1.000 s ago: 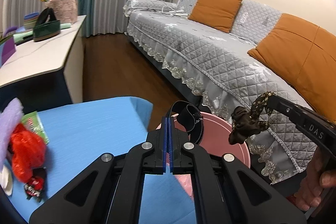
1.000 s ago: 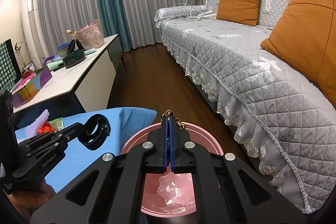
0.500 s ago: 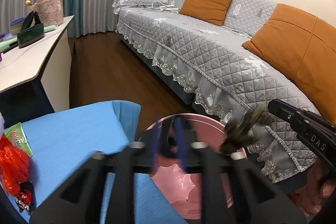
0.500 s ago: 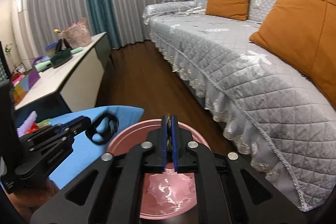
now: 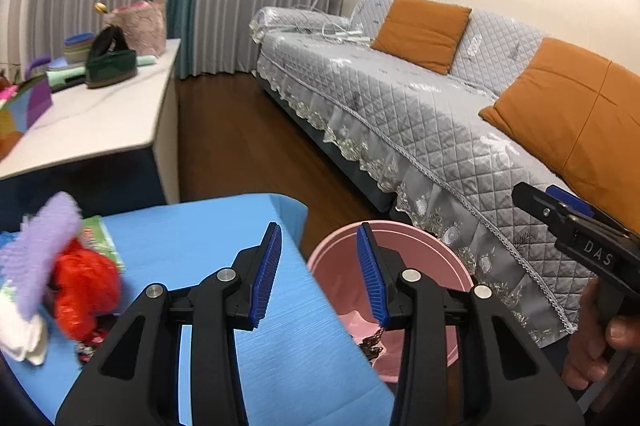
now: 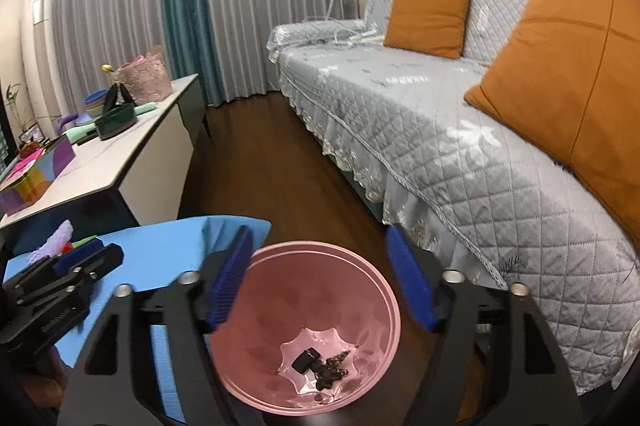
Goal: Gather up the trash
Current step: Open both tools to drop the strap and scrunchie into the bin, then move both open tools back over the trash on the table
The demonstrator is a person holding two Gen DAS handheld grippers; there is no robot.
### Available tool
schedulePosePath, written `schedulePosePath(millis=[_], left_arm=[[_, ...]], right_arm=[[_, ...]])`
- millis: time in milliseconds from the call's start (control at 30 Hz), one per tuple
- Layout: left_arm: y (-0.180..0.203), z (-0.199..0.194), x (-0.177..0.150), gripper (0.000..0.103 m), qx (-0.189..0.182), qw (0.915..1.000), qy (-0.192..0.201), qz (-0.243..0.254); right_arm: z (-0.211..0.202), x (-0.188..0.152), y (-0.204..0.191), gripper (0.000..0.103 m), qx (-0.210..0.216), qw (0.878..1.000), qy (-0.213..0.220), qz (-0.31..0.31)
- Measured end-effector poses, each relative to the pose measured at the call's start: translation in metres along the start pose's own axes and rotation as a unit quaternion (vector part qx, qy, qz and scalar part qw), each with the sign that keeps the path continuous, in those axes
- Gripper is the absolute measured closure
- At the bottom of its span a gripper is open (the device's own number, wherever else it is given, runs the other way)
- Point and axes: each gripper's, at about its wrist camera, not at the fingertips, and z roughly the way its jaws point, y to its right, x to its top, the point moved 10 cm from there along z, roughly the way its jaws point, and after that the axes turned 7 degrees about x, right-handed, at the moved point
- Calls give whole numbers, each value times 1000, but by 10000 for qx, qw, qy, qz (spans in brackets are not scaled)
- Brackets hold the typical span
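living room setup, grey quilted sofa (image 6: 420, 98) along one side, wood floor, and a low table with a blue cloth (image 5: 192, 246) up front. right beside that table sits the pink bin (image 6: 384, 290), and that's where the collected trash is now: a small black piece (image 6: 306, 358) and a dark lacy scrap (image 6: 332, 372) lying at the bottom, side by side.

both tools are empty. the right gripper (image 6: 320, 274) hangs over the bin with its blue pads spread wide and nothing between them, and its jaws have just been opening. the left gripper (image 5: 318, 272) is parted too, not as wide, nothing in it either, jaws also just been opening, and it sits over the table edge next to the bin rim.

so two bits look done. what's left, going by the pile on the far left of the cloth: a red crumpled thing (image 5: 86, 286), a purple fuzzy piece (image 5: 44, 246), something white (image 5: 24, 340), a green wrapper (image 5: 102, 238) peeking out behind and a small dark scrap at the pile's foot. looks like roughly the early-to-middle part of the job.

view differences: only the right wrist camera looks down into the bin and shows both dropped items clearly; the left one catches just a bit of the lacy scrap past its own finger. the left view is the one that shows the leftover pile properly, plus the person's hand (image 5: 596, 346) holding the right tool. in the right view that pile is mostly hidden behind the left gripper.
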Motion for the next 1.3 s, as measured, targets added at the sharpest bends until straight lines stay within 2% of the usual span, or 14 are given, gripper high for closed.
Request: schedulePosePath(millis=[133, 200, 267, 467, 667, 867, 1133, 1300], left_arm=[[-18, -30, 3, 63, 125, 9998, 148, -57], [-30, -45, 4, 60, 171, 9996, 204, -131], [-38, -56, 3, 48, 216, 9993, 234, -191], [-76, -96, 1, 26, 510, 9976, 411, -220], [-117, -127, -4, 13, 857, 9943, 544, -333], [-156, -145, -19, 10, 1340, 9878, 704, -366], [-195, -153, -38, 9, 1697, 9806, 738, -644], [-211, -159, -41, 10, 2044, 9728, 828, -704]], right_arm=[[-12, 2, -28, 14, 232, 9995, 37, -202], [-18, 3, -41, 11, 304, 9991, 91, -271], [-25, 4, -57, 8, 429, 9984, 134, -335], [-32, 2, -98, 5, 692, 9957, 159, -597], [-36, -1, -129, 5, 916, 9928, 187, -751], [-41, 0, -152, 6, 1046, 9908, 348, -779], [-37, -8, -180, 7, 1298, 9872, 296, -881], [-37, -8, -192, 11, 1276, 9868, 372, -929]])
